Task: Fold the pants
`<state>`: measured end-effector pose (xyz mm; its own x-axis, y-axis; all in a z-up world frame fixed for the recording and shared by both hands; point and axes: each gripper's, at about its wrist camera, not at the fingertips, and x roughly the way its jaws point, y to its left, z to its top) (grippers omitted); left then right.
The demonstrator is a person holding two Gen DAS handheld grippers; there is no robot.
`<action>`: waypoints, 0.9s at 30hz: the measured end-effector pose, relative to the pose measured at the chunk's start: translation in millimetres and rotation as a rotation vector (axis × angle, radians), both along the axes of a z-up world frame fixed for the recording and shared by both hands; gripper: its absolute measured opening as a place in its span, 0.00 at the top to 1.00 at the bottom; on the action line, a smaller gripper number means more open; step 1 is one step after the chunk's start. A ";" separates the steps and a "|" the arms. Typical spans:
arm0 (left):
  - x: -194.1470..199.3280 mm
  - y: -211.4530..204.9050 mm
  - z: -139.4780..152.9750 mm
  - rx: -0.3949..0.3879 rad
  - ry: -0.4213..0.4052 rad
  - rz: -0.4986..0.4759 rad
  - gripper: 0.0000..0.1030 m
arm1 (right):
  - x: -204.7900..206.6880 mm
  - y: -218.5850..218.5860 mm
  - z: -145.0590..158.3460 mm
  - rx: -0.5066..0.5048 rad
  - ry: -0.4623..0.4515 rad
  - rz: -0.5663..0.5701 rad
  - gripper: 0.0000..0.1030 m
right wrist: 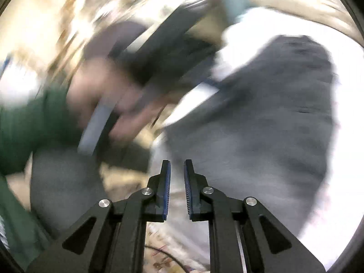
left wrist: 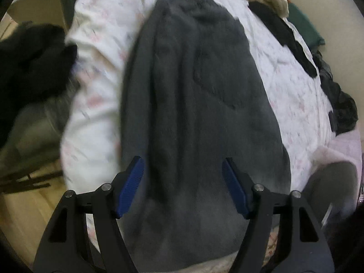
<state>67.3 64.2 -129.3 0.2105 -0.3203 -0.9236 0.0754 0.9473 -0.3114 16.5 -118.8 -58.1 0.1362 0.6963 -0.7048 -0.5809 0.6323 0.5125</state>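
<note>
While spread lengthwise down the middle of the bed (left wrist: 95,118), dark grey pants (left wrist: 193,91) already doubled into one long band, so probably between folds. Black clothes (left wrist: 29,54) heaped off the bed's left edge. Left gripper (left wrist: 183,187) above the near end of the pants, fingers wide apart, nothing pinched. Right gripper (right wrist: 177,187) beside the pants, fingers parted by a narrow gap, empty. Next, likely: pinch the near end with both, carry it toward the far end.
</note>
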 end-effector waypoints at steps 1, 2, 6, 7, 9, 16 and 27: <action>-3.1 -4.8 -0.6 0.014 -0.006 -0.006 0.35 | 12.6 -23.3 -2.7 -0.006 0.012 -0.114 0.86; -5.9 -10.8 -3.0 0.040 -0.005 -0.018 0.35 | 22.6 -39.7 -9.0 -0.019 0.039 -0.199 0.86; -24.3 -28.6 -38.8 0.165 0.117 -0.064 0.34 | 56.9 -81.5 -77.3 0.009 0.384 -0.383 0.86; -29.9 -30.5 -41.3 0.200 0.116 -0.079 0.33 | 55.5 -81.5 -94.1 -0.015 0.458 -0.377 0.89; -40.7 -34.0 -41.4 0.246 0.131 -0.114 0.33 | 40.2 -71.5 -122.0 -0.178 0.551 -0.312 0.96; -62.7 -7.7 -9.9 0.160 0.113 0.005 0.32 | 13.6 -91.0 -107.7 -0.206 0.607 -0.331 0.91; -62.5 69.9 -11.3 -0.085 0.128 0.413 0.22 | 25.0 -164.0 -98.0 0.108 0.568 -0.695 0.40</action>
